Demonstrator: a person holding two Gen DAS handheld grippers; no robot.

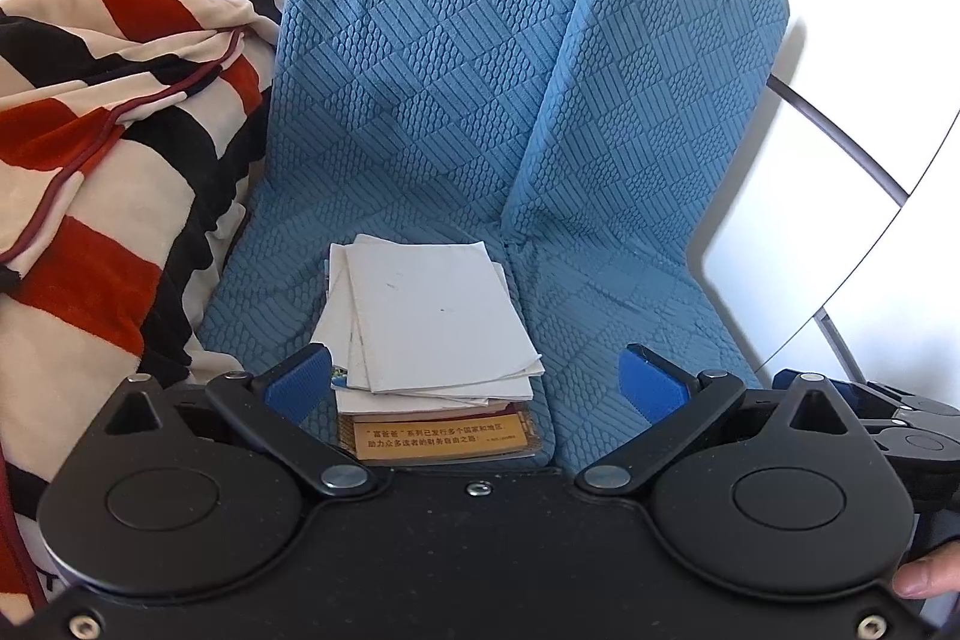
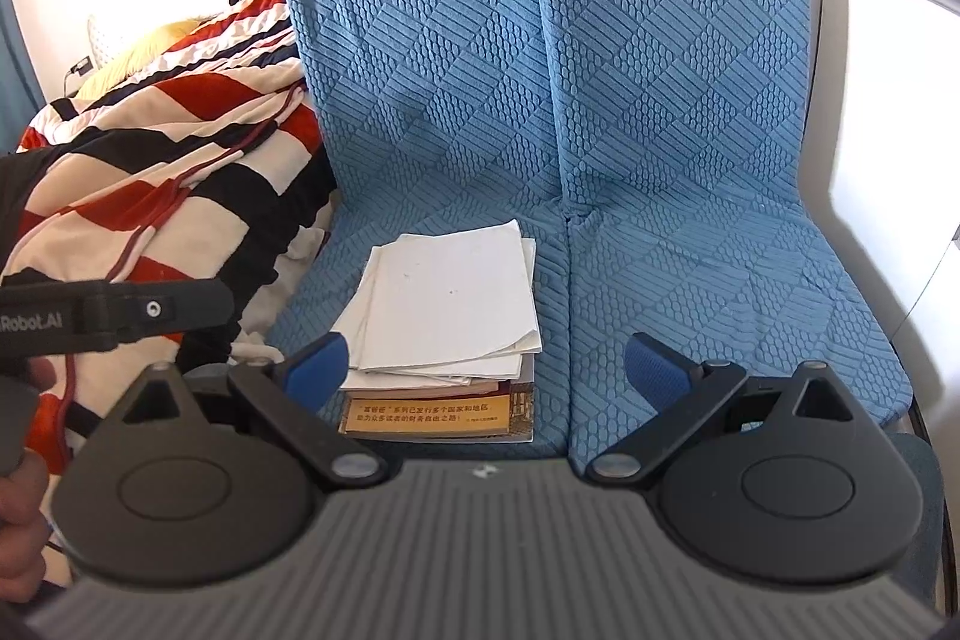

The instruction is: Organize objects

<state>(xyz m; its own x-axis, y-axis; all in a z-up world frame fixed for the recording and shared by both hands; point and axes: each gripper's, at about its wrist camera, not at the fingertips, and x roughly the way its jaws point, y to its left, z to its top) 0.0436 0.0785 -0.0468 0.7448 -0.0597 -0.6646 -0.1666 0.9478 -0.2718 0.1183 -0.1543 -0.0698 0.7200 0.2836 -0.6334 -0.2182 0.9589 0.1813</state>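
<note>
Books and papers [image 1: 438,334] stacked, edges uneven, lower centre on blue seat [image 1: 630,292] | left hand-held gripper [image 1: 474,379] spread apart, empty | right hand-held gripper [image 2: 486,367] spread apart, empty | progress: undetermined.

A home living space, shown by blue quilted seat cushions [image 2: 540,100] on a chair, a striped blanket [image 1: 120,100] heaped beside them, and a stack of books [image 1: 432,340].
</note>
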